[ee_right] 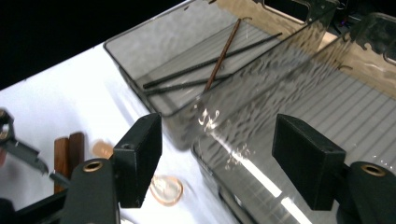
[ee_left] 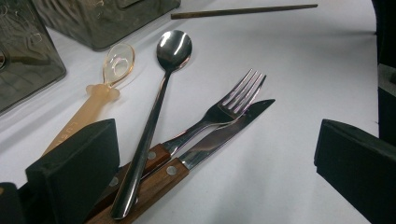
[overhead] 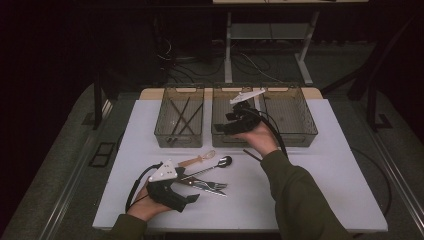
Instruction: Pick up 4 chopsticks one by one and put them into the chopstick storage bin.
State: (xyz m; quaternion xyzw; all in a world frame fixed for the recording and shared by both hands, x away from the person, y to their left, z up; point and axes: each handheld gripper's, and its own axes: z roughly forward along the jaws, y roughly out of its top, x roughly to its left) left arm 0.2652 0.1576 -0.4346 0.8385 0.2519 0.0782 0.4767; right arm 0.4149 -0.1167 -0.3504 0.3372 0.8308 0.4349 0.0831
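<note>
Cutlery lies on the white table [overhead: 310,165]: a metal spoon [ee_left: 159,102], a fork [ee_left: 229,105] and a knife [ee_left: 224,135] with wooden handles, and a clear plastic spoon [ee_left: 112,70]. My left gripper [overhead: 189,185] rests low at the front left, open; its jaws [ee_left: 215,163] stand wide on either side of the handles, without touching them. My right gripper [overhead: 224,123] hovers at the front left corner of the middle bin [overhead: 220,137]. It is open [ee_right: 219,158] with nothing held. The left bin [ee_right: 140,51] holds dark chopsticks [ee_right: 205,65] and a brown one [ee_right: 224,49].
Three clear bins stand in a row at the back; the right bin [overhead: 290,115] looks empty. One brown chopstick [overhead: 251,154] lies loose on the table in front of the middle bin. Table legs and cables are on the floor beyond the table.
</note>
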